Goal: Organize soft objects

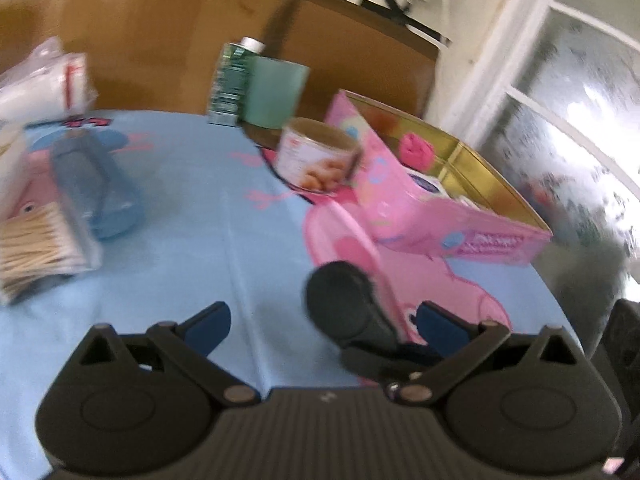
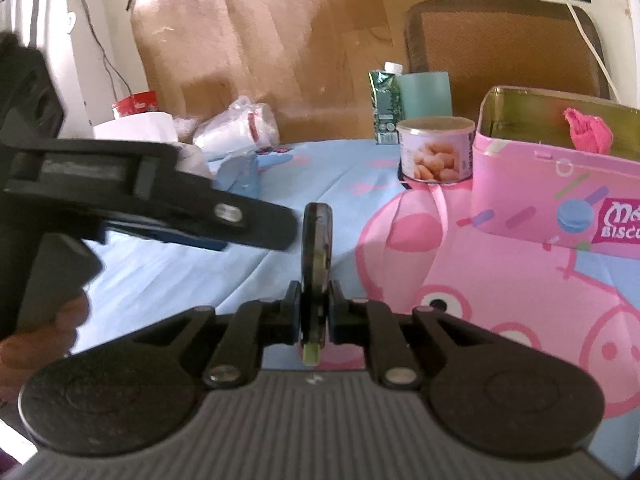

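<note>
The right hand-held gripper [image 2: 314, 316] is clamped on a flat dark round pad [image 2: 316, 248], held edge-up just left of the open pink biscuit tin [image 2: 532, 196]. The left hand-held gripper [image 1: 320, 322] stands apart and empty. Carry the pad level over the tin's rim, clear of the pink cloth [image 2: 588, 134] inside, before letting go.

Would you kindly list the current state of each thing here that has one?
Left gripper: open, empty.
Right gripper: shut on a dark flat pad, held edge-on.
Pink biscuit tin: lid off, pink cloth inside.
Snack can: upright.
Green carton: upright, capped.
</note>
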Demonstrator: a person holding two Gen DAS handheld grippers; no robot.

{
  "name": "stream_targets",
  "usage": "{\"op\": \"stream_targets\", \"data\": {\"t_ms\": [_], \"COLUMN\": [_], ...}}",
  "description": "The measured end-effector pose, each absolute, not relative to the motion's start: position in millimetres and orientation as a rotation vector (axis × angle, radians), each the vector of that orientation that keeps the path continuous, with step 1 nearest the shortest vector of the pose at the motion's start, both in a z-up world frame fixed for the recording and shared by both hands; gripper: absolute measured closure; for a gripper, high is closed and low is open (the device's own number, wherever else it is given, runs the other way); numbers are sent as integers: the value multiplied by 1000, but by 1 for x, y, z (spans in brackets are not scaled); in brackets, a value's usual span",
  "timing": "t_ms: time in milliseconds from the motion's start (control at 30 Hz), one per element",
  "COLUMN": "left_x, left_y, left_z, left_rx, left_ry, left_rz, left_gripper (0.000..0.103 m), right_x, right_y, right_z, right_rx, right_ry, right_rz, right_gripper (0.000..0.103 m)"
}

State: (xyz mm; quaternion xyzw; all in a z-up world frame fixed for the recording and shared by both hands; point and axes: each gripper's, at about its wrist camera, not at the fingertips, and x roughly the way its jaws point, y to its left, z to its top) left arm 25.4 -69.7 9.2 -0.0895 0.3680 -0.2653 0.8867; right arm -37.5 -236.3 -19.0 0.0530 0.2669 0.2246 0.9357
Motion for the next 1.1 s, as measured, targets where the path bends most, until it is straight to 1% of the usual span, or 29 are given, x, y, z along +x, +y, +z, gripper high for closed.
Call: {"op": "stream_targets", "data": {"t_ms": [200, 233, 267, 333, 433, 600, 800, 833, 1033, 1100], "left_x": [24, 24, 24, 23, 26, 31, 55, 60, 89, 95], "left_y": [-93, -97, -99, -105, -114, -136, -183, -191, -238, -247], "left_z": [12, 14, 15, 19, 27, 50, 86, 89, 96, 94], "left_rx": [-139, -133, -128, -118, -111, -85, -45, -43, -46, -49], "left_ry": [782, 782, 782, 771, 749, 681, 576, 564, 551, 548], "left_rz": [-594, -604, -612, -614, -628, -665, -704, -712, -725, -711], "left_gripper": [17, 22, 24, 24, 28, 28, 28, 27, 26, 22], "right_x": [-48, -49, -49, -51, -52, -53, -41, -36, 2, 13], "right_y": [-238, -239, -240, -243, -250, -264, -289, -296, -333, -343], "right_z": [-17, -17, -16, -15, -10, 7, 34, 37, 41, 36], "right_rx": [96, 101, 107, 119, 123, 103, 24, 21, 29, 47], "right_ry": [491, 484, 479, 463, 430, 359, 243, 231, 244, 277], "right_rz": [466, 464, 464, 456, 430, 380, 276, 257, 156, 121], "right_gripper": [88, 87, 87, 87, 87, 87, 87, 87, 87, 87]}}
